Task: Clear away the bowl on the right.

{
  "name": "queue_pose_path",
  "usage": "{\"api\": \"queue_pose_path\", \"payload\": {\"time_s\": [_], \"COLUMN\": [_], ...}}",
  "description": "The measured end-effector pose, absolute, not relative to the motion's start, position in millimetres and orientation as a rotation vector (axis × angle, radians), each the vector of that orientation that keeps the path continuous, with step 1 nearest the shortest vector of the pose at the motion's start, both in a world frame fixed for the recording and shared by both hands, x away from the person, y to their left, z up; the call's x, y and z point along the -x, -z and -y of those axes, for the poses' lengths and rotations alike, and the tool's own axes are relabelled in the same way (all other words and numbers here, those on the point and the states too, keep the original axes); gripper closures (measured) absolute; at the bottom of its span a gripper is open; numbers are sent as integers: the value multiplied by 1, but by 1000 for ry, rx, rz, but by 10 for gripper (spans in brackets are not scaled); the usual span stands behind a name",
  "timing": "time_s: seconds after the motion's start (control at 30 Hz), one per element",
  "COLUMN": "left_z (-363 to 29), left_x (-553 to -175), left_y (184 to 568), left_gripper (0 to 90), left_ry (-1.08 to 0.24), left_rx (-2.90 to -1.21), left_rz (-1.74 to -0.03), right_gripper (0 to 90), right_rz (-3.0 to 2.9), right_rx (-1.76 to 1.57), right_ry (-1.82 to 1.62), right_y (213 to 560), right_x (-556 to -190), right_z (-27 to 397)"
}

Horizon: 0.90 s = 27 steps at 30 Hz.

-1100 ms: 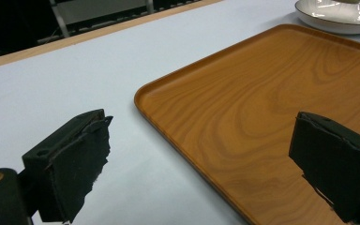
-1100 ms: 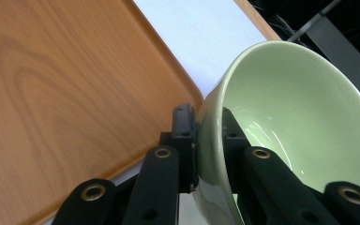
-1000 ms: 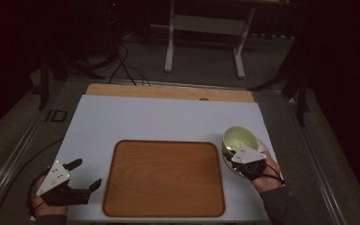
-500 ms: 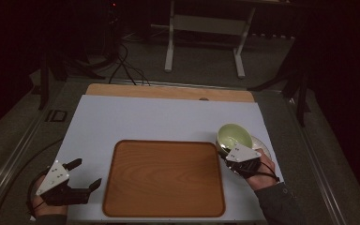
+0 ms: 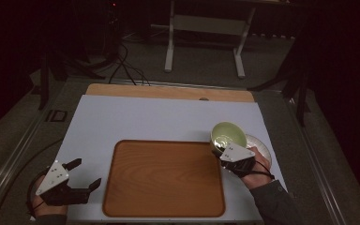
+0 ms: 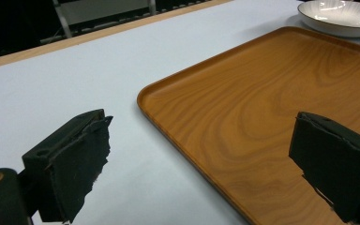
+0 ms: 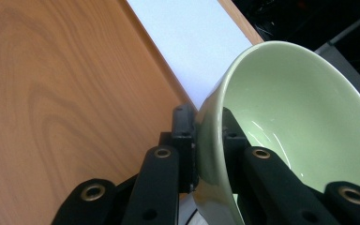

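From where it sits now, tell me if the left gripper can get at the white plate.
Probably not without a long reach: the left gripper sits open at the near left corner, and the whole wooden tray lies between it and the white plate at the far right.

Black two-jaw right gripper (image 5: 225, 151), grey three-cornered top plate, brass-ringed screws; sleeve seemingly dark grey.

No readable text, no labels, no brands, no numbers anywhere
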<state>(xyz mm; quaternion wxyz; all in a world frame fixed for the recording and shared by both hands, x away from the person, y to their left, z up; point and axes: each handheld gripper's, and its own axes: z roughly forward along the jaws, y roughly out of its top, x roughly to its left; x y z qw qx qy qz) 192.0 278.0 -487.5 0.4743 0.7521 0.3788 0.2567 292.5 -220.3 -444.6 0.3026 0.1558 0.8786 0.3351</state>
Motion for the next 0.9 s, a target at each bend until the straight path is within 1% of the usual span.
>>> {"api": "queue_pose_path", "payload": {"time_s": [0.9], "left_z": [-279], "left_x": [-191], "left_y": [487], "left_gripper": [52], "left_ry": [-633], "left_rx": [-1833], "left_rz": [-927], "right_gripper": [813], "right_rz": [-2350], "right_rx": [-329], "right_ry": [-917], "right_y": [445], "right_x": [-287], "right_z": [195]}}
